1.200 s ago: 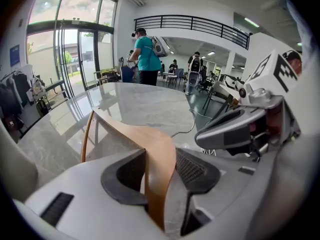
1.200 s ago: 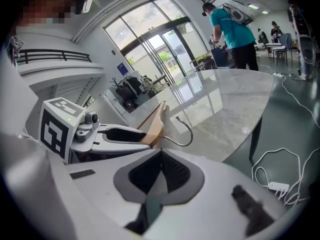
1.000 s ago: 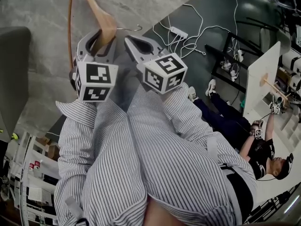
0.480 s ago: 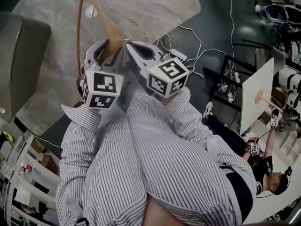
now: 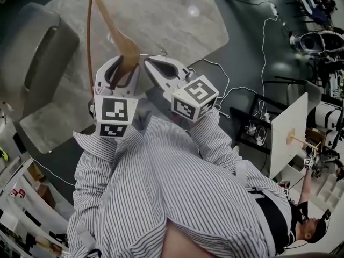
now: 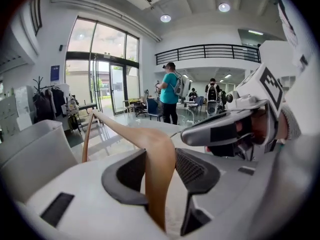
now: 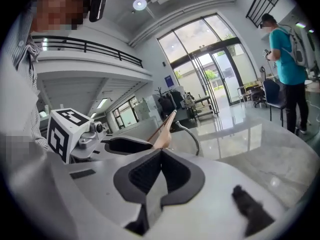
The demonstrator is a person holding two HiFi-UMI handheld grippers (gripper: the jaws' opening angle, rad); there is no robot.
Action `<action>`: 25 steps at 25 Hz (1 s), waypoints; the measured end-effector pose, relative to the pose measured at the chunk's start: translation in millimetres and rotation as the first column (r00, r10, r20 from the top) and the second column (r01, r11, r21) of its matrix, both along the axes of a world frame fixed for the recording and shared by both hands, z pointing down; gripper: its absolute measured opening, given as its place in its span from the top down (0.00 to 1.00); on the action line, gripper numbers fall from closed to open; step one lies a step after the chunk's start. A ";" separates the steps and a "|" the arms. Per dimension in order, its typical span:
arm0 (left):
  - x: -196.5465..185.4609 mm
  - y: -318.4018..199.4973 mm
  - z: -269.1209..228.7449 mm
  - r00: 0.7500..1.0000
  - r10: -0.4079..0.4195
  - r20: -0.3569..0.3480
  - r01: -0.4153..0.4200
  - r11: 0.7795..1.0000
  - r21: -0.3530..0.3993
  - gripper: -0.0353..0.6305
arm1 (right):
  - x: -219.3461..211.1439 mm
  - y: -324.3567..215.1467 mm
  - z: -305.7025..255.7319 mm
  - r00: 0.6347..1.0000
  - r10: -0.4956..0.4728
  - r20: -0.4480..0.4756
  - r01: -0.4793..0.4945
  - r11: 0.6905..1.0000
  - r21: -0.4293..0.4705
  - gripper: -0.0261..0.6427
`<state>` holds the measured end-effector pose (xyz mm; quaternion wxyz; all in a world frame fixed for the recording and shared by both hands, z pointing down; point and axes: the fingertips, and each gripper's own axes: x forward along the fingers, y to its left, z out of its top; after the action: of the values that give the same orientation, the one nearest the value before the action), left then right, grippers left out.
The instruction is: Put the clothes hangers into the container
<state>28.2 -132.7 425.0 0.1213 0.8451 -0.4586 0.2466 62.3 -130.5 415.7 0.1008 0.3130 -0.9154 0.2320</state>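
Marble table fills the head view's upper part, where the left gripper clamps the thick neck of the wooden hanger, seemingly light, stiff and slick, while the right gripper has its jaws together, empty.

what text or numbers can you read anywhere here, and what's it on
No text here can be read.
Left cube, right cube: black-and-white square patterns only, no words.
Blue wall sign beside the glass doors: too small to read.
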 end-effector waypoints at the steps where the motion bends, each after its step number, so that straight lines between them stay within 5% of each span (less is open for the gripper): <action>1: -4.2 -0.5 -8.0 1.000 -0.017 0.004 0.017 1.000 0.014 0.66 | -4.1 -0.1 -6.4 1.000 -0.022 0.011 0.021 1.000 0.016 0.94; 12: -56.7 -1.3 -88.6 0.981 -0.182 -0.063 0.190 0.969 0.160 0.66 | -52.9 -9.3 -68.7 0.983 -0.185 0.015 0.178 0.963 0.200 0.94; 25: -111.5 10.4 -150.5 0.914 -0.389 -0.117 0.405 0.853 0.330 0.66 | -116.0 -0.3 -116.2 0.904 -0.426 0.031 0.396 0.864 0.310 0.94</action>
<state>-83.3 -122.4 274.5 0.0293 0.7457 -0.6562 0.1118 -53.8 -130.9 299.5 0.0544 0.1102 -0.9892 0.0803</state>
